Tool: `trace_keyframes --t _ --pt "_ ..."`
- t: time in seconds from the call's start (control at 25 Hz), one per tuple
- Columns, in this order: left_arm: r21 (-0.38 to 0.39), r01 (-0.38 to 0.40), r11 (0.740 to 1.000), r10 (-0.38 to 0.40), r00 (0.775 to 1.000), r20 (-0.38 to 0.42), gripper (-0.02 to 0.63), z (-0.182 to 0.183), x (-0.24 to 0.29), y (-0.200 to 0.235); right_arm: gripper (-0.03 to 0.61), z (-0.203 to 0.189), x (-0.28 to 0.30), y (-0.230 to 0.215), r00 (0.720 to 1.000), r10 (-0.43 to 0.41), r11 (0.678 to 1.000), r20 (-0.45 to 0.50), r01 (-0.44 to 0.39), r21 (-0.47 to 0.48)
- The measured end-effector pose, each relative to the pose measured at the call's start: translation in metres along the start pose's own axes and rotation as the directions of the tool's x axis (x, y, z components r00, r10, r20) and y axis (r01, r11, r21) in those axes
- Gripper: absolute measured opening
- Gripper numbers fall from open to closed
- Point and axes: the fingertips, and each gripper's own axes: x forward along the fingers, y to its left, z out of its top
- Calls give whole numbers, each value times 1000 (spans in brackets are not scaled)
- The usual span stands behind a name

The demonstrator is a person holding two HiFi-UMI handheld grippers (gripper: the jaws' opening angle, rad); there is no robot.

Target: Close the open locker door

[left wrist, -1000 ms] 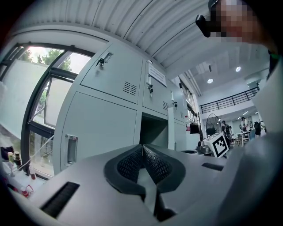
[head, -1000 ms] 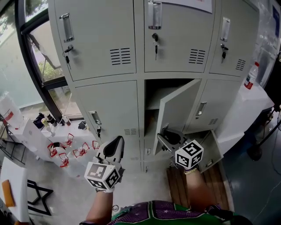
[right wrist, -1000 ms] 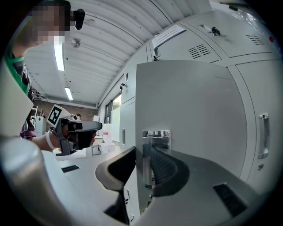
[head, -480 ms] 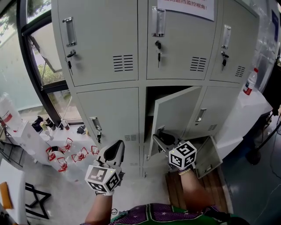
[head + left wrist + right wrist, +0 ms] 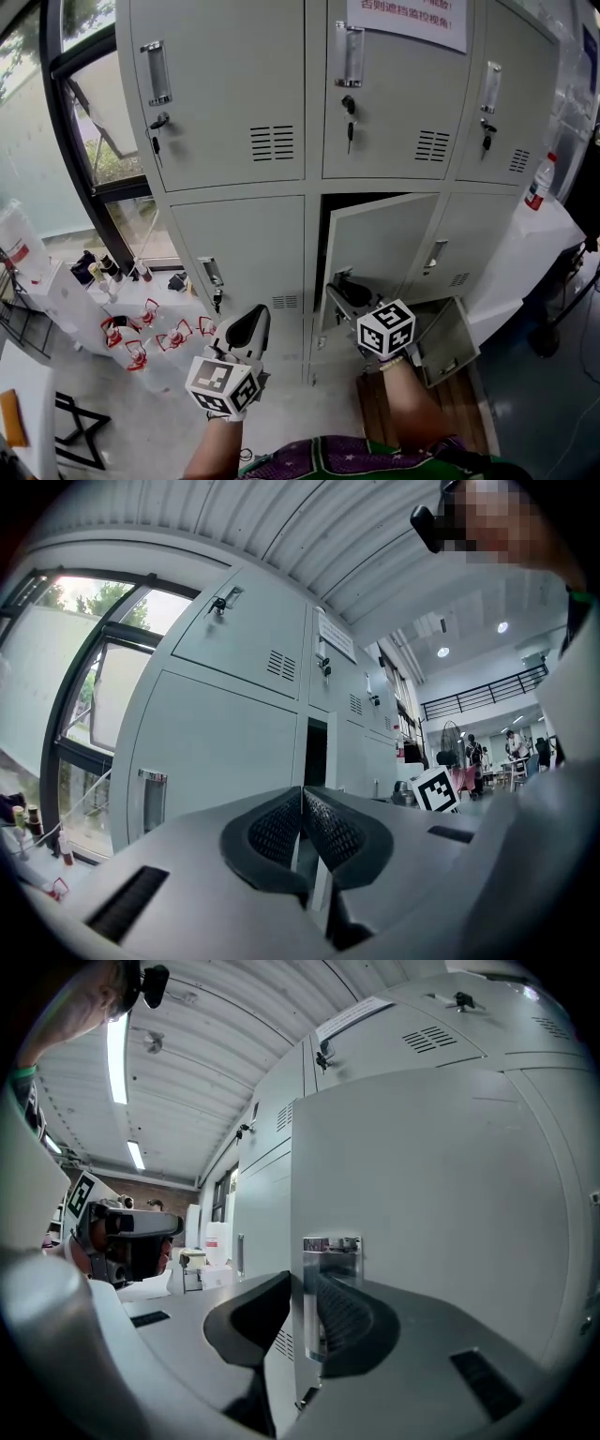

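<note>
Two grippers are showing, left gripper [image 5: 249, 323] and right gripper [image 5: 342, 292], facing three shut upper locker doors [image 5: 220, 94] and two open locker doors [image 5: 380, 253].

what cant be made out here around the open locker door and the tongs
- Locker interior: head view, dark and screened by the locker door.
- Right tongs: right gripper view puts the door edge between them, but whether they press it is unclear; in head view their marker cube covers most of them.
- Notice: head view, cut off by the top edge, print too small to read.
</note>
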Motion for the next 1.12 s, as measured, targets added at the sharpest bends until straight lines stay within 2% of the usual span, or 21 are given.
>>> trace_keyframes --t 1.12 --pt "-5 -37 999 37 999 -13 23 -4 3 16 60 3 40 -27 1000 -25 1000 -8 25 -18"
